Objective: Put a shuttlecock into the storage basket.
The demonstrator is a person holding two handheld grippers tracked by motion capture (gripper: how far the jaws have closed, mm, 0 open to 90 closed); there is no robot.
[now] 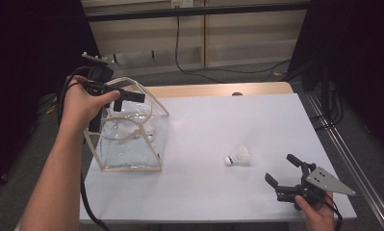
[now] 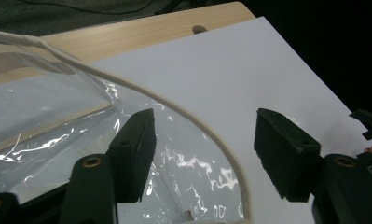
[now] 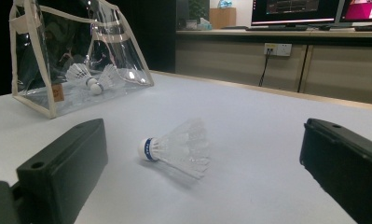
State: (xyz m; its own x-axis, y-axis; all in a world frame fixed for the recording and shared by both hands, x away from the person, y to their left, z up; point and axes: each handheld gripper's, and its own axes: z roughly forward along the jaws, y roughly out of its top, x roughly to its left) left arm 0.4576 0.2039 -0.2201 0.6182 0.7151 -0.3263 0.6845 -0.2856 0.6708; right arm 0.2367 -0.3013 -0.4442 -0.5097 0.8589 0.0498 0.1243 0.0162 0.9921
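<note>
A clear plastic bag (image 1: pixel 132 142) with cream trim stands at the table's left. Two white shuttlecocks (image 3: pixel 88 77) lie inside it. My left gripper (image 1: pixel 117 103) hovers at the bag's top, open. The bag's cream handle cord (image 2: pixel 207 135) runs between its jaws without being pinched. Another white shuttlecock (image 1: pixel 238 156) with a blue band lies on its side on the white table, right of centre. My right gripper (image 1: pixel 281 168) is low near the front right corner, open and pointed at that shuttlecock (image 3: pixel 176 147), which lies a short way beyond the fingertips.
The white tabletop (image 1: pixel 213 120) ends at a wooden strip (image 1: pixel 218 89) along the far side. A metal rail (image 1: pixel 346 159) runs past the right edge. Cables (image 1: pixel 218 72) lie on the floor behind. Cabinets and monitors (image 3: pixel 291 9) stand in the background.
</note>
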